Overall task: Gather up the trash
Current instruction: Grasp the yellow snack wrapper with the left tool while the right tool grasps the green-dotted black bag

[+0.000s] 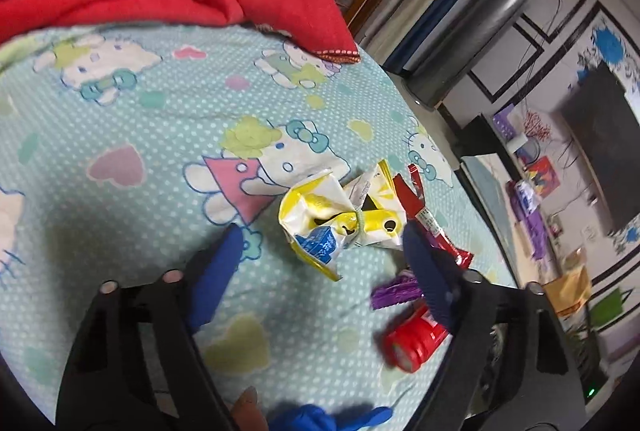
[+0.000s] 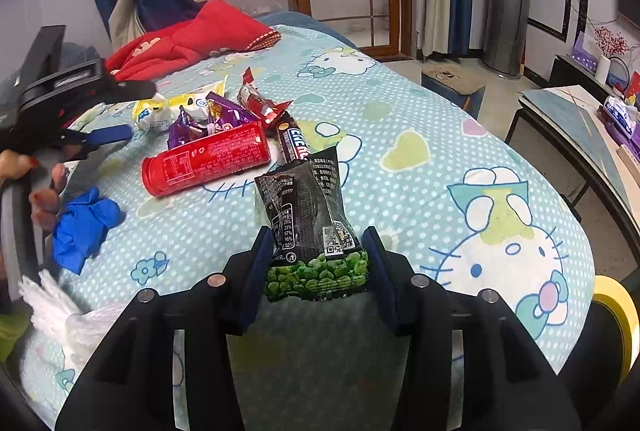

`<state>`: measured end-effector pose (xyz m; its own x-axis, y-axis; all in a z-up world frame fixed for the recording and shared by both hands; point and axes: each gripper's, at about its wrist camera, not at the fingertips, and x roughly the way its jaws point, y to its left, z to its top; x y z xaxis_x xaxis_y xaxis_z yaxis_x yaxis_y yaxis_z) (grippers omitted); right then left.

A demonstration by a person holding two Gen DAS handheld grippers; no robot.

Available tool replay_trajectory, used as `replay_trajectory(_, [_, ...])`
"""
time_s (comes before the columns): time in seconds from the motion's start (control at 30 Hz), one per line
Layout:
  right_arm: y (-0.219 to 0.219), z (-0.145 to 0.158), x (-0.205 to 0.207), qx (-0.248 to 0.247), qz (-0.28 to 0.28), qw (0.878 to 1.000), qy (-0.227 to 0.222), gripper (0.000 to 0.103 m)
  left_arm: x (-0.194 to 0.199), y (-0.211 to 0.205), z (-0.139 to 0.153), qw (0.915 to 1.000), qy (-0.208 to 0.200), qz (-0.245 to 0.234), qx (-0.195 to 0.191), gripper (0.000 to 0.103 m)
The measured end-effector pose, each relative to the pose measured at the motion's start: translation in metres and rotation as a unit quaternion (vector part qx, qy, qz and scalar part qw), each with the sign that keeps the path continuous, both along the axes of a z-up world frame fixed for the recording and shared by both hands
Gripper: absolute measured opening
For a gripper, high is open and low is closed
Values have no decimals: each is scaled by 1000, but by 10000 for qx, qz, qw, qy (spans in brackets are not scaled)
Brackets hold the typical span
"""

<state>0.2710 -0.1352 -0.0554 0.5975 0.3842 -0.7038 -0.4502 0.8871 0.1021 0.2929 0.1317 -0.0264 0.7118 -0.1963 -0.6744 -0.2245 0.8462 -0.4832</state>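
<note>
**Both grippers close in on a pile of snack wrappers on the bed**

The trash lies together on the bedsheet (image 2: pixel 420 119) near its edge, which puts every piece within reach of both tools. The right gripper (image 2: pixel 318 251) points down at a black pea-snack bag (image 2: pixel 308 215) that lies flat between its two fingers. The fingers stand just beside the bag's long edges, and whether the pads already press on it cannot be told; no crease shows. Coming at the bag's narrow width looks deliberate, since that is the span the fingers can bracket.

Beyond the bag lie a red tube can (image 2: pixel 206 161) on its side, a dark chocolate bar wrapper (image 2: pixel 296 145), purple wrappers (image 2: pixel 216 119) and a red wrapper (image 2: pixel 260 103).

The left gripper (image 1: pixel 324 243) stands spread over a crumpled yellow-and-white bag (image 1: pixel 336 219), apart from it and pinching nothing. The crumpled bag probably offers raised folds that are easier to catch than a flat wrapper.

A blue glove (image 2: pixel 82 227) lies by the person's hand (image 2: pixel 42 191). No bin or trash sack can be identified, so nothing appears collected yet.
</note>
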Motion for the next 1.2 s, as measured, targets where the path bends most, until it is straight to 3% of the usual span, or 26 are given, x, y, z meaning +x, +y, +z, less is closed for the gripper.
replay_trajectory(0.13, [-5,-2,-11,7,9,9999,-112,44,2,-1,-9,9998,102,25,-165,48])
replay_trajectory(0.2, [-7,-3,-16,15,6,9999,-168,44,2,0,-11,9996,104,-4,-253,31])
replay_trajectory(0.3, [-10,-4,-21,16,0,9998,-212,43,0,1,-10,9995,71,-17,-314,27])
replay_trajectory(0.53, [-17,-4,-28,85,-28,9997,-222,41,-21,3,8,9990,-250,33,-371,24])
replay_trajectory(0.57, [-18,-3,-29,85,-55,9997,-237,39,-26,2,14,9989,-325,36,-324,24])
replay_trajectory(0.63, [-23,-2,-31,126,-157,9995,-263,24,-32,1,21,9987,-448,54,-243,24])
replay_trajectory(1.0, [-37,25,-35,428,-181,9983,-361,24,-88,-42,77,9903,-1344,-153,318,24])
replay_trajectory(1.2, [-44,45,-42,572,-123,9972,-468,24,-107,-66,86,9860,-1596,-297,368,24])
